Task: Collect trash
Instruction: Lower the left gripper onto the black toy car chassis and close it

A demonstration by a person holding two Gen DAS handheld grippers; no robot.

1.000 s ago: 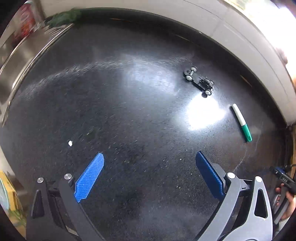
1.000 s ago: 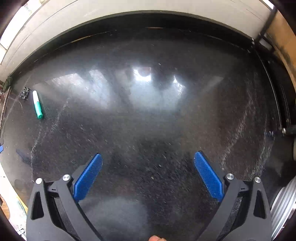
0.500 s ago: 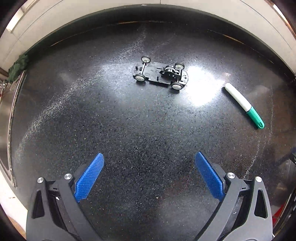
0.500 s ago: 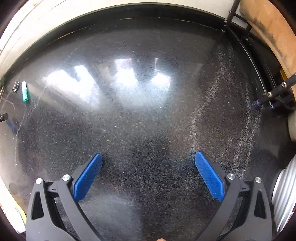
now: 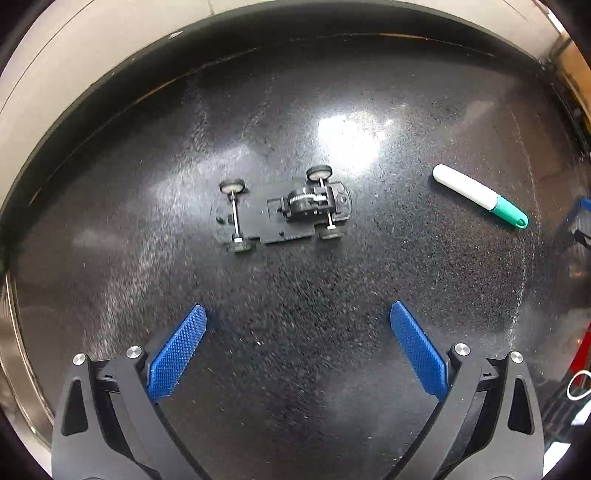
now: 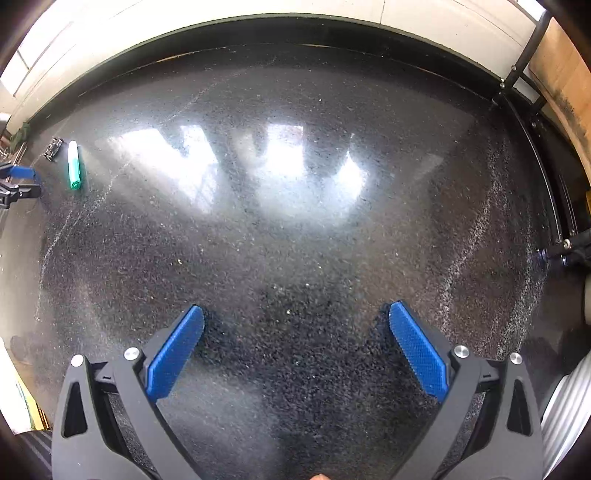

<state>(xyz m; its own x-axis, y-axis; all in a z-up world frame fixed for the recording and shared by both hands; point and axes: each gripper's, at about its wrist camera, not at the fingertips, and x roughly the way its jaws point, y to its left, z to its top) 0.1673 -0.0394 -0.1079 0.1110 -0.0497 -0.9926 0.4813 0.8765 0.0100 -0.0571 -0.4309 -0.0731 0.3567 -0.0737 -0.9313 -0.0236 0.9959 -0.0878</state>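
A stripped toy car chassis (image 5: pixel 282 208) lies flat on the black speckled tabletop (image 5: pixel 295 295), ahead of the left gripper (image 5: pixel 298 347) and a little left of its centre line. It is bare black plastic with 4 small wheels on 2 thin metal axles and a gear block at its right end; no body shell covers it. To its right, well apart, lies a marker (image 5: pixel 480 196) with a white barrel and a green cap, tilted so the cap points down and right. No brand, label or writing can be read on either item.

The left gripper hangs over the tabletop with its 2 blue pads spread wide, nothing between them. Nothing stands between it and the chassis.

The right gripper (image 6: pixel 295 345) is likewise spread wide and holds nothing, over a bare glossy stretch of tabletop with bright window reflections. In its view the marker (image 6: pixel 74 165) and chassis (image 6: pixel 53 148) sit small at the far left, near the left gripper's blue pad. A pale wall (image 6: pixel 295 14) borders the tabletop at the back, a wooden board (image 6: pixel 565 85) and black metal frame (image 6: pixel 524 55) at the right
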